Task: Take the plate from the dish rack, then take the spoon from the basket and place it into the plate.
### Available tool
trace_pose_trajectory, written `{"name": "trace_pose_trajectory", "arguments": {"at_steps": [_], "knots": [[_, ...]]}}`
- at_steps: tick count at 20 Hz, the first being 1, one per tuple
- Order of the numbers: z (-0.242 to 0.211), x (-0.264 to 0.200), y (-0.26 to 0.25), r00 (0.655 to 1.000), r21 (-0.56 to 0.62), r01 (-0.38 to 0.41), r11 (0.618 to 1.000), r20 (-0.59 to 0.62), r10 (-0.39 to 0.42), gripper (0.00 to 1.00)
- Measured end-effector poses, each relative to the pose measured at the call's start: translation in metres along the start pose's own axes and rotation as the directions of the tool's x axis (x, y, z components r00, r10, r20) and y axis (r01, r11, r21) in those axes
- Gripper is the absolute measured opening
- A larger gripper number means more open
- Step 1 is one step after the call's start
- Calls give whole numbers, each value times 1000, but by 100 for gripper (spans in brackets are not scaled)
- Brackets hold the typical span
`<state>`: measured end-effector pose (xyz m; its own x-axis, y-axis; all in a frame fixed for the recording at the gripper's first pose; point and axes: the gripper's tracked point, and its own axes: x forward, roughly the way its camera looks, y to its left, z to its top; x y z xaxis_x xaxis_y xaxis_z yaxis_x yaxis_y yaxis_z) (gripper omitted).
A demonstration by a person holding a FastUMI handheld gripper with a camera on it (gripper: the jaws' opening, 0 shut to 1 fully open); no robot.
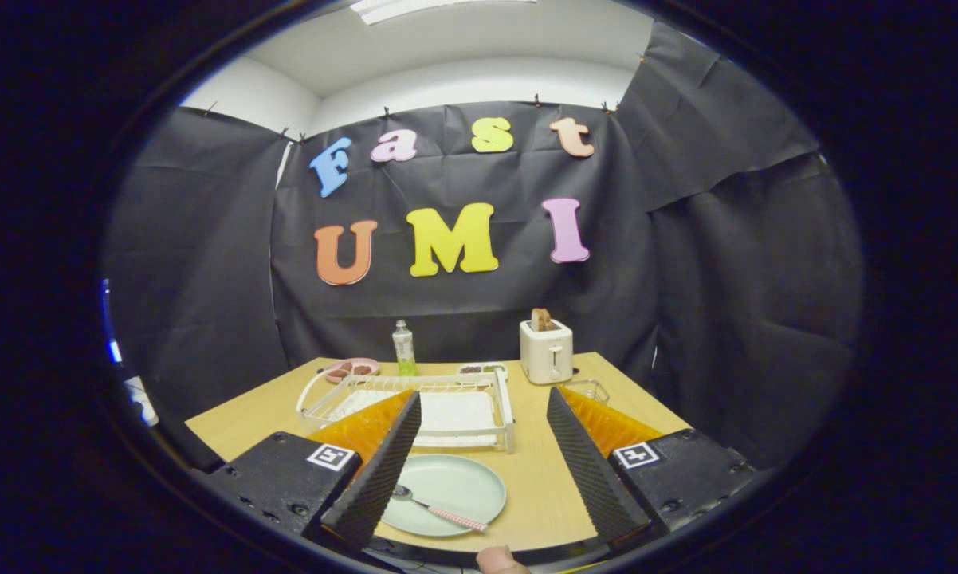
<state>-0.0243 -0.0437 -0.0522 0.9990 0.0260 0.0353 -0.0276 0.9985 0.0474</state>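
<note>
A: Fingers spread wide on the gripper [483, 470], holding nothing at all.

B: And down between them, on the wooden table [547, 486], sits the pale green plate [455, 482], close to the left finger.

A: The spoon [439, 509] lies in it, bowl toward the left finger, checked pink handle [457, 516] angled across the plate's near rim.

B: Just beyond, the white dish rack [415, 406], wire frame over a white tray.

A: Right of it a small clear basket [586, 391], partly hidden by the right finger.

B: Further back: a pink dish [351, 369], a dish-soap bottle [403, 349], a white toaster [546, 351] with bread poking out.
</note>
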Motion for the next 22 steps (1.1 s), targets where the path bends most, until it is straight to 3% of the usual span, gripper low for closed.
{"name": "trace_pose_trajectory", "arguments": {"at_steps": [9, 13, 22], "knots": [[19, -32, -18, 999, 10, 21, 1000, 35, -21, 100], [24, -37, -27, 996, -51, 62, 997, 72, -58, 100], [24, -49, 0, 996, -58, 4, 998, 93, 2, 100]]}}
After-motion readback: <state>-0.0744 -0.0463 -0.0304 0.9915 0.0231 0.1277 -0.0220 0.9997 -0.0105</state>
